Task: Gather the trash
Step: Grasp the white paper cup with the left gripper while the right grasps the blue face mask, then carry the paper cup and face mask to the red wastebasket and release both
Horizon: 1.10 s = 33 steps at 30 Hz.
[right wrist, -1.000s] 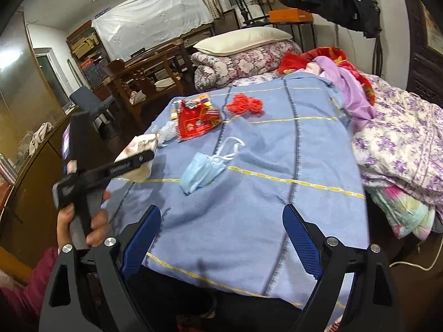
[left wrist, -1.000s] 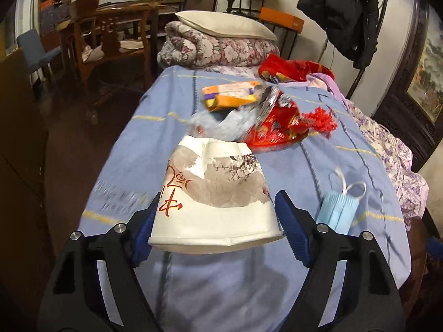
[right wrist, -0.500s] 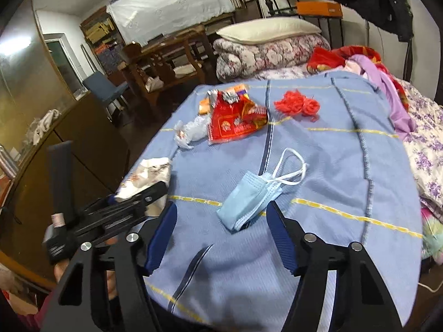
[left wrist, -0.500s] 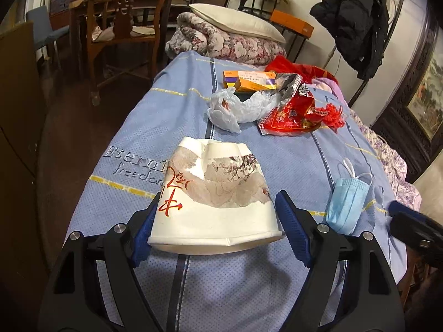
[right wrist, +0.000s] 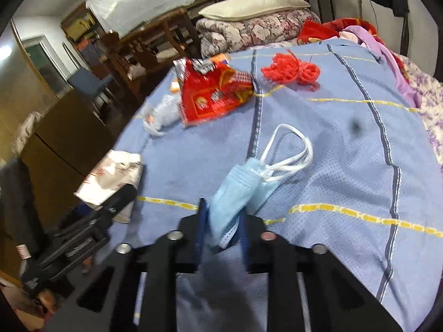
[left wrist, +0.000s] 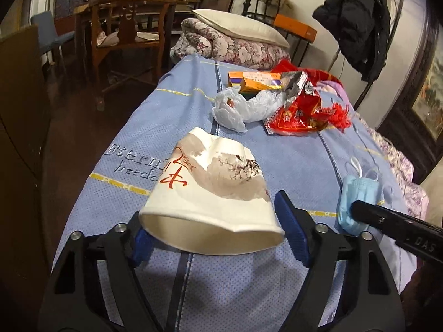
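My left gripper (left wrist: 213,235) is shut on a crushed white paper cup (left wrist: 213,191) with red writing, held over the blue bedspread (left wrist: 277,166). My right gripper (right wrist: 221,227) is shut on the near end of a light blue face mask (right wrist: 238,188) lying on the bedspread; its white ear loops (right wrist: 288,152) trail away. The mask (left wrist: 357,193) also shows in the left wrist view, with a right gripper finger (left wrist: 396,224) on it. Further up the bed lie a red snack wrapper (right wrist: 213,94), a crumpled pale plastic bag (left wrist: 243,108), an orange box (left wrist: 254,81) and red netting (right wrist: 290,69).
Folded floral quilts and a pillow (left wrist: 235,38) are stacked at the bed's far end. Loose clothes (right wrist: 387,55) lie along the right side. A wooden chair (left wrist: 124,36) and cabinet (right wrist: 63,138) stand left of the bed. A dark jacket (left wrist: 357,19) hangs at the back right.
My right gripper moved forward to the face mask and shut on its near end. My left gripper kept its hold on the cup and shifted slightly back along the bed.
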Motion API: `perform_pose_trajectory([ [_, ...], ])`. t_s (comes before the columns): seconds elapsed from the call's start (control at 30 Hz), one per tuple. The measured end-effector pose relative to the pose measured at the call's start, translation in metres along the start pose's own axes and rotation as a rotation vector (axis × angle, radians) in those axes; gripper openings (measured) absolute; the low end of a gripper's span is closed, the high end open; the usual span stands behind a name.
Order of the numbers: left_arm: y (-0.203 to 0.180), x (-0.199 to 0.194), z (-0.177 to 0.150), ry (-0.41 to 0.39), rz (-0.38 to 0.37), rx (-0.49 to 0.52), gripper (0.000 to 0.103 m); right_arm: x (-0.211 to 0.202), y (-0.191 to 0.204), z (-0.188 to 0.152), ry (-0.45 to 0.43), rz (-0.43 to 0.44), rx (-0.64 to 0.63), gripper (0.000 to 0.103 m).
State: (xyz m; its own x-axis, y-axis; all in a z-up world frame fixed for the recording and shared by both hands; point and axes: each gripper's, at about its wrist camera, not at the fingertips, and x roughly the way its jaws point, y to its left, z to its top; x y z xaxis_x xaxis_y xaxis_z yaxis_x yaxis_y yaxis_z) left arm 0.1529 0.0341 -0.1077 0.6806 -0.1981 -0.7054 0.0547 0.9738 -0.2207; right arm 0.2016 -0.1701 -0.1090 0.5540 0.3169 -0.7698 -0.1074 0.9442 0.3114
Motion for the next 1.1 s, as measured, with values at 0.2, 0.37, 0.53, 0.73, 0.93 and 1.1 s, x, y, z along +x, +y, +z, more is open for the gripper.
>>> perform_pose_trajectory([
  [0.2,-0.013,-0.031,0.005,-0.048,-0.030,0.023,0.073,-0.036,0.003,0.000,-0.074,-0.017,-0.025,0.014],
  [0.37,-0.030,-0.064,0.008,-0.097,-0.038,0.061,0.073,-0.069,-0.003,-0.005,-0.126,-0.009,-0.006,0.014],
  [0.53,-0.052,-0.099,0.001,-0.135,-0.056,0.094,0.073,-0.109,-0.005,-0.017,-0.185,-0.009,-0.009,0.014],
  [0.73,-0.076,-0.133,-0.008,-0.178,-0.077,0.138,0.073,-0.158,-0.009,-0.031,-0.264,-0.007,-0.010,0.014],
  [0.93,-0.102,-0.167,-0.020,-0.227,-0.090,0.186,0.073,-0.202,-0.011,-0.047,-0.333,-0.012,-0.029,0.014],
  [1.1,-0.118,-0.194,-0.031,-0.269,-0.101,0.212,0.073,-0.234,-0.011,-0.065,-0.377,-0.017,-0.045,0.014],
])
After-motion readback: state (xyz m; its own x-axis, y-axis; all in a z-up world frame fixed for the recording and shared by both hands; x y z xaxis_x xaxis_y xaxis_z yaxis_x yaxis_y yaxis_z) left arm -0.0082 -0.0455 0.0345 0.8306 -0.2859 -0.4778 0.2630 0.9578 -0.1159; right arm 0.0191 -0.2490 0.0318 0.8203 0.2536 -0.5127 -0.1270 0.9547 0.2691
